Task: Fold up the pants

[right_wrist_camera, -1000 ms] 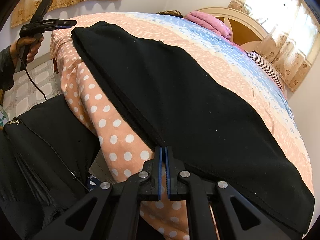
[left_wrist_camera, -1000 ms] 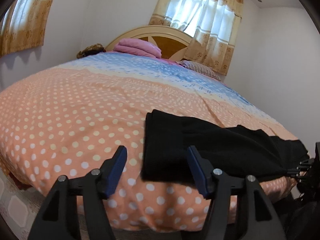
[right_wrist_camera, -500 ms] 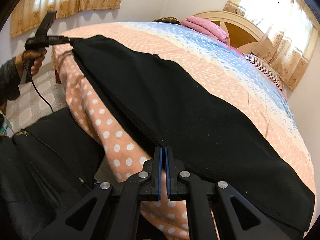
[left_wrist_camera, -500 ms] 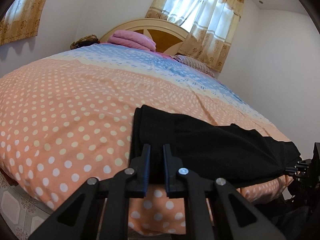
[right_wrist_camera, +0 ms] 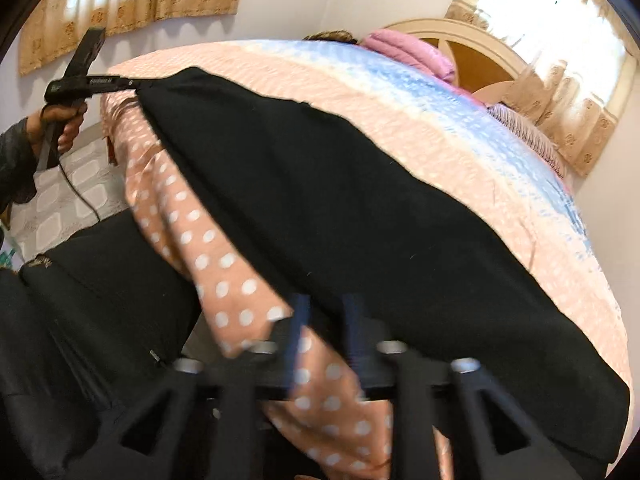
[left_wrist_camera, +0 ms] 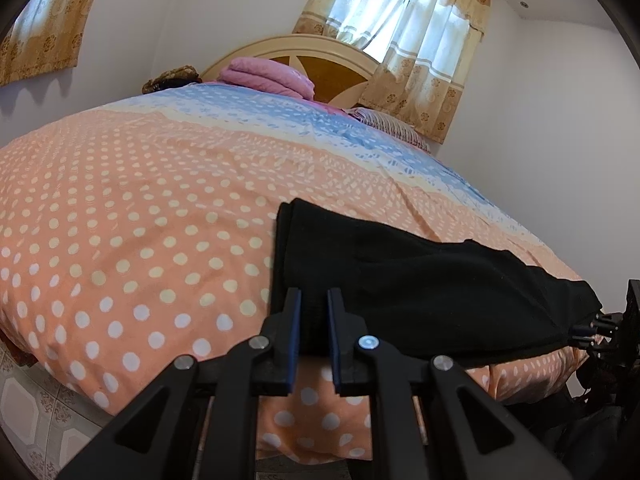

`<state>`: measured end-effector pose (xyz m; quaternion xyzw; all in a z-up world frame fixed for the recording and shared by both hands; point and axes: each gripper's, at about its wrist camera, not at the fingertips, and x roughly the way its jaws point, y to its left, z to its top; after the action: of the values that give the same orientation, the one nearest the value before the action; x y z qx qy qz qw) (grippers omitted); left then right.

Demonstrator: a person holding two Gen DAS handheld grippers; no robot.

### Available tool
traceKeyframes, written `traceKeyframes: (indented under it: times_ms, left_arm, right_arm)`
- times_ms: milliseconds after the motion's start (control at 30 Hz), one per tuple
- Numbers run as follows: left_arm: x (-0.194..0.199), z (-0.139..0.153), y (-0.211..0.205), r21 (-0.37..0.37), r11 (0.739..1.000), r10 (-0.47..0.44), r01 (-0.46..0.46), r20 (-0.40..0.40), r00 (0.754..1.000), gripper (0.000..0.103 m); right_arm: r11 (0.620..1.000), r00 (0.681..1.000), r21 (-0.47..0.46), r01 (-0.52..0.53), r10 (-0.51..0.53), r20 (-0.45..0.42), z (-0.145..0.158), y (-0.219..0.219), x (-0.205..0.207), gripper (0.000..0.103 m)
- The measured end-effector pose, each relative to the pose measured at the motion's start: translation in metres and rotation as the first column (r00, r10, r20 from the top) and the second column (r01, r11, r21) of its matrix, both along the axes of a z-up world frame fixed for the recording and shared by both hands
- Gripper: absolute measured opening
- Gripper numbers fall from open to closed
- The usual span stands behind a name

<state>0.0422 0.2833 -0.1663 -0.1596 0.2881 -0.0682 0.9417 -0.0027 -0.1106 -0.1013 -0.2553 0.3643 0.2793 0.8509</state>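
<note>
Your left gripper sits at the foot edge of the peach polka-dot bedspread, its blue-padded fingers drawn in close with the hem end of the black fabric pants pinched between them; the pants lie long across the near edge of the bed, running off toward your right. In the right wrist view the pants cover the bedspread from your left gripper, clamped on the far corner, down to the near edge; your right gripper is blurred, its jaws parted with a clear gap, and the pants edge lies between them ungripped; a pink folded blanket rests by the rounded wooden headboard.
</note>
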Motion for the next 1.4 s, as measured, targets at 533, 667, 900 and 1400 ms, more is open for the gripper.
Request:
traceKeyframes:
  times_ms: [533,667,900,1400]
  left_arm:
    - [0.002,0.005,0.009,-0.068,0.998,0.006,-0.005,0.009,1.000,0.013]
    - [0.000,0.005,0.011,-0.073,0.997,-0.002,0.003,0.007,1.000,0.013]
    - [-0.001,-0.002,0.012,-0.067,0.997,0.030,-0.031,-0.012,0.999,0.024]
    - [0.006,0.047,-0.018,0.096,0.993,0.057,-0.069,0.121,0.991,0.055]
  right_arm:
    - [0.999,0.999,-0.017,-0.027,0.028,0.034,0.000,0.018,0.007,0.004]
    - [0.999,0.999,-0.014,-0.050,0.050,0.012,0.005,0.018,-0.004,0.003]
    - [0.994,0.998,-0.091,-0.064,0.063,-0.012,-0.021,0.024,0.001,0.005]
    - [0.935,0.965,0.346,0.082,0.012,-0.261,0.064,0.026,0.122,0.031]
